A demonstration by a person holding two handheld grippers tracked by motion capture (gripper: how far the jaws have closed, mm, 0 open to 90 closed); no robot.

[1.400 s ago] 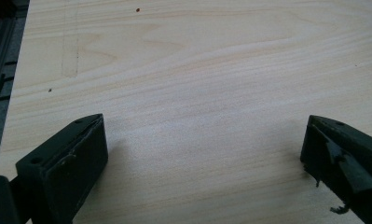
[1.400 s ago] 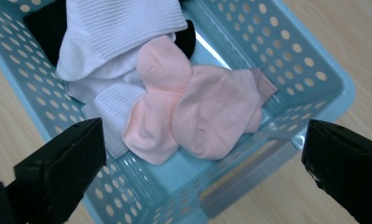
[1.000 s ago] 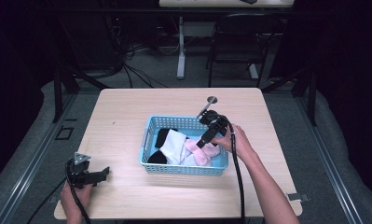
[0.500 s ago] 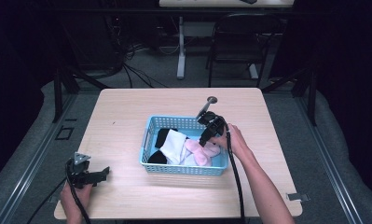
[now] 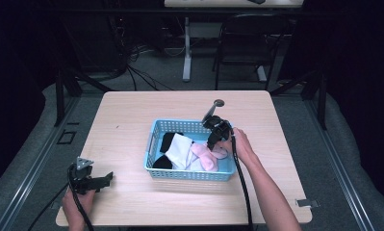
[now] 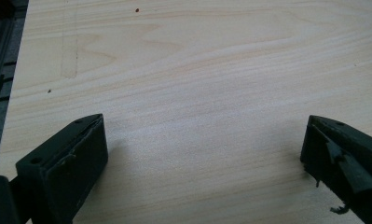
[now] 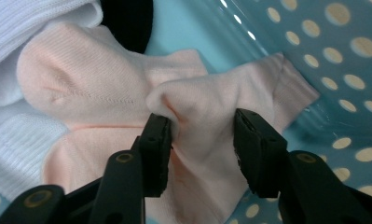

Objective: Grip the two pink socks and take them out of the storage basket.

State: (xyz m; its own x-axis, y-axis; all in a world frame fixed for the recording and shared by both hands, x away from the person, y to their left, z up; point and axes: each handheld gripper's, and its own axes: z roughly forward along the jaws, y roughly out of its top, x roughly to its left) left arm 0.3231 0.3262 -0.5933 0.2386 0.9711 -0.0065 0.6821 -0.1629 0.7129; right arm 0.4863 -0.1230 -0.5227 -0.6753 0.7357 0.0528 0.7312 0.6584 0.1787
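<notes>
Now the right gripper is closing its jaws on a bunched pink sock between them; it should be pinching only that fold before lifting from the basket.

Socks lie in the basket on the table.

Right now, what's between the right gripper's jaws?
A bunched fold of the pink sock, lying in the blue basket. The right gripper has just been closing on it; the right gripper view shows this.

One basket, two pink socks, two tongs
</notes>
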